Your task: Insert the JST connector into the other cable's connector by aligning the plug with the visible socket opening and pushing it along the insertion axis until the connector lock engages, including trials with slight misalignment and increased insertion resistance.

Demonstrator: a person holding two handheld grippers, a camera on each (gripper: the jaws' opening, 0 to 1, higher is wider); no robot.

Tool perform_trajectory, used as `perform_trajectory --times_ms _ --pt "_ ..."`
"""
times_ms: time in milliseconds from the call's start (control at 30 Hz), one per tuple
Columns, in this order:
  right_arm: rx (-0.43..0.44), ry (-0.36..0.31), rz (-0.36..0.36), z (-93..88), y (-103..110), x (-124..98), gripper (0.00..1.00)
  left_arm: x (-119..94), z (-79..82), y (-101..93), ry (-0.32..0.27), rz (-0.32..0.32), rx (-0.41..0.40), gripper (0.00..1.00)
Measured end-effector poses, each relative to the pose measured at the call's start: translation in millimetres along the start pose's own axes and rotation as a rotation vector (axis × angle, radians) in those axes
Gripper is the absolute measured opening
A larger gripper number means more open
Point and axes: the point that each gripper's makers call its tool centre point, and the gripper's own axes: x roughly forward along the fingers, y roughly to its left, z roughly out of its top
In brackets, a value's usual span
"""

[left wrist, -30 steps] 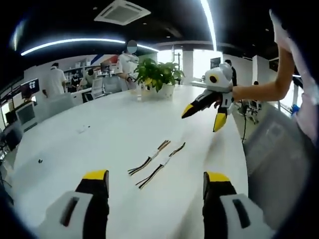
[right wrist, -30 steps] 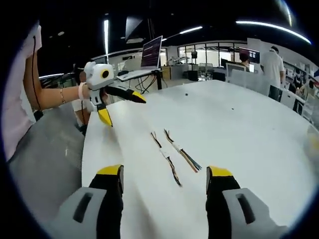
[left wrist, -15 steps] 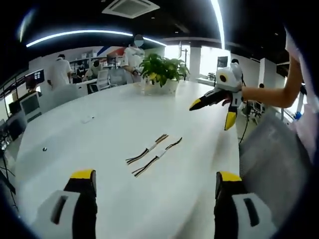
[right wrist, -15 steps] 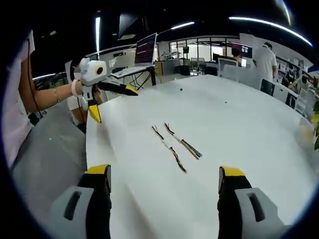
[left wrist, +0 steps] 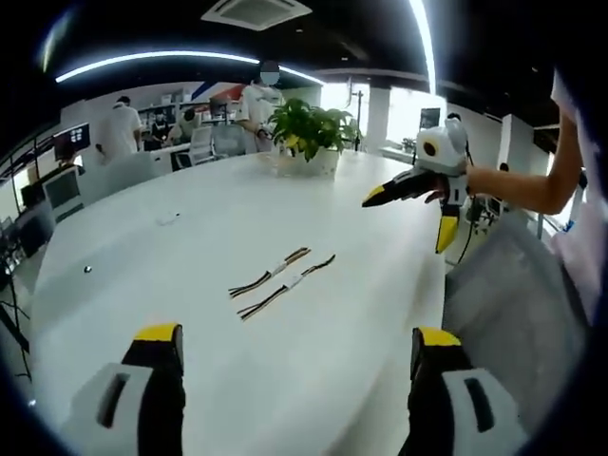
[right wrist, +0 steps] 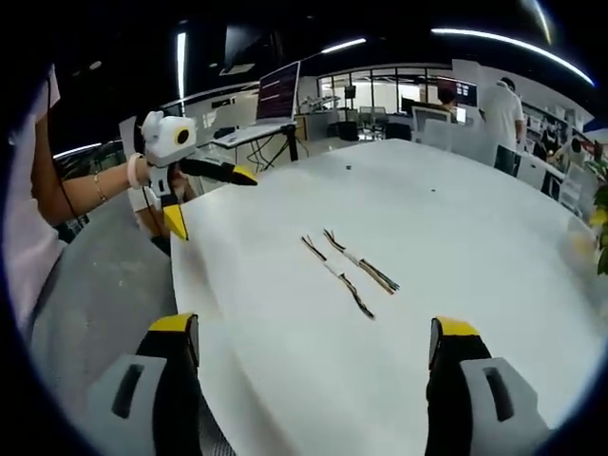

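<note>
Left gripper view: the left gripper (left wrist: 296,347) is seen with yellow-tipped black jaws spread wide and empty above the smooth white table (left wrist: 152,256), on which two thin multi-wire cables (left wrist: 279,284) with small pale connectors at mid-length lie side by side near the table's right edge; the right gripper (left wrist: 410,214) is held open and empty over that edge.

Right gripper view: the right gripper (right wrist: 315,330) is wide open, nothing held, the cables (right wrist: 348,271) lying flat toward the table's (right wrist: 475,247) left edge, and the left gripper (right wrist: 211,204) is seen open at that edge.
</note>
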Motion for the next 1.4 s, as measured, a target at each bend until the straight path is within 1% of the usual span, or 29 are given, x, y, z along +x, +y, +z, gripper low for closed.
perform_trajectory --times_ms 100,200,300,367,433,500,567,667,800,867,967,1067,1167,1267,1400 --pt "0.02 -0.006 -0.013 -3.5 2 -3 1.0 -3 0.0 -3.0 -0.012 0.011 -0.007 0.99" --pt "0.034 -0.014 -0.029 -7.2 3 -8 1.0 -9 5.3 -7.8 -0.059 0.012 -0.065 0.99" --pt "0.066 -0.027 -0.029 -9.6 7 -14 1.0 -13 4.5 -8.2 -0.059 0.031 -0.055 0.99" --pt "0.073 -0.02 -0.042 -12.4 7 -16 1.0 -16 3.3 -4.3 -0.051 0.069 -0.021 0.99" --pt "0.077 -0.013 -0.053 -15.8 7 -18 1.0 -18 2.4 -7.0 -0.048 0.061 -0.029 0.99" --pt "0.107 -0.037 -0.064 -14.9 5 -21 1.0 -20 2.9 -7.1 -0.053 0.067 -0.032 0.99" --pt "0.116 -0.055 -0.068 -13.1 5 -25 1.0 -22 4.4 -6.1 -0.06 0.075 -0.037 0.99" --pt "0.116 -0.055 -0.077 -13.5 5 -25 1.0 -22 4.8 -7.6 -0.059 0.072 -0.049 0.99" --pt "0.099 -0.044 -0.089 -14.4 5 -25 1.0 -20 -1.5 -11.0 -0.033 0.063 -0.045 0.99" --pt "0.1 -0.046 -0.088 -14.3 6 -25 1.0 -19 -6.0 -14.8 -0.018 0.044 -0.057 0.99" --pt "0.096 -0.035 -0.085 -17.2 9 -23 1.0 -16 -8.9 -17.4 -0.013 0.041 -0.042 0.99" --pt "0.101 -0.033 -0.085 -17.5 10 -23 1.0 -15 -9.1 -18.1 -0.007 0.034 -0.033 0.99" --pt "0.109 -0.048 -0.089 -14.4 9 -23 1.0 -14 -5.0 -16.6 -0.021 0.04 0.007 0.99" --pt "0.104 -0.049 -0.094 -13.1 9 -23 1.0 -14 -2.5 -17.2 -0.028 0.036 0.003 0.99" --pt "0.097 -0.033 -0.088 -14.9 12 -21 1.0 -14 -2.1 -15.0 -0.021 0.04 -0.003 0.99"
